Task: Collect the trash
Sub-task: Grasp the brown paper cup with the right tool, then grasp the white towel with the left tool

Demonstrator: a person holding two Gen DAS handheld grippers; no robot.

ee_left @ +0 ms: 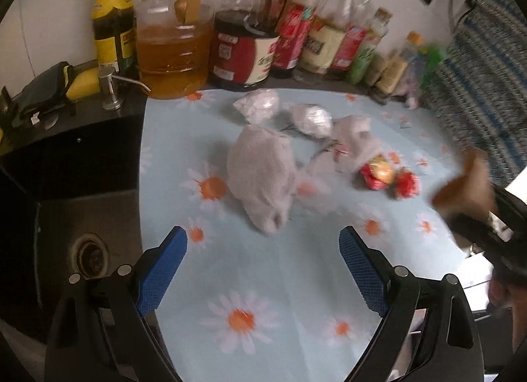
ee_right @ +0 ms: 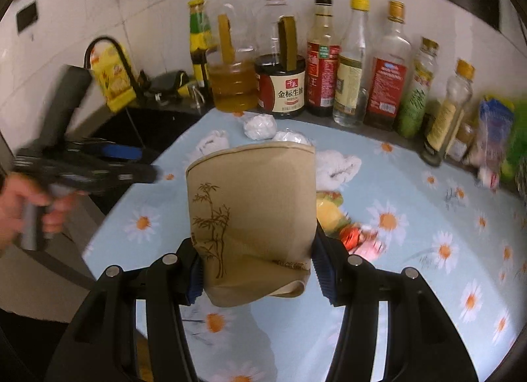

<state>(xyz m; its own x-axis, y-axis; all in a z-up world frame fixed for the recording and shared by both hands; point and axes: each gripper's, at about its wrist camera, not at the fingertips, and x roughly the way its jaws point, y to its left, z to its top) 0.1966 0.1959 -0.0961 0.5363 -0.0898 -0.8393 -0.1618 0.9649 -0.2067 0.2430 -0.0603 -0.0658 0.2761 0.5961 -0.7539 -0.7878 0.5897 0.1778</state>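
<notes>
My right gripper (ee_right: pixel 257 250) is shut on a crushed brown paper cup (ee_right: pixel 250 214) with a bamboo print, held above the daisy tablecloth (ee_right: pixel 411 184). The cup shows as a brown blur (ee_left: pixel 461 177) at the right of the left wrist view. My left gripper (ee_left: pixel 263 237) is open and holds nothing; a crumpled grey tissue (ee_left: pixel 260 177) lies just beyond its blue pads (ee_left: pixel 164 270). Further back lie two paper balls (ee_left: pixel 258 105) (ee_left: pixel 313 118), another tissue (ee_left: pixel 355 141) and red and yellow wrappers (ee_left: pixel 378 171). A hand (ee_right: pixel 19 207) holds the left gripper (ee_right: pixel 138 163) at the table's left edge.
Oil and sauce bottles (ee_right: pixel 326 62) line the tiled wall behind the table. A dark sink (ee_left: pixel 82 217) with a drain (ee_left: pixel 90 257) and a soap pump (ee_left: pixel 110 89) sits to the left. A blue striped cloth (ee_left: pixel 477 85) hangs at the right.
</notes>
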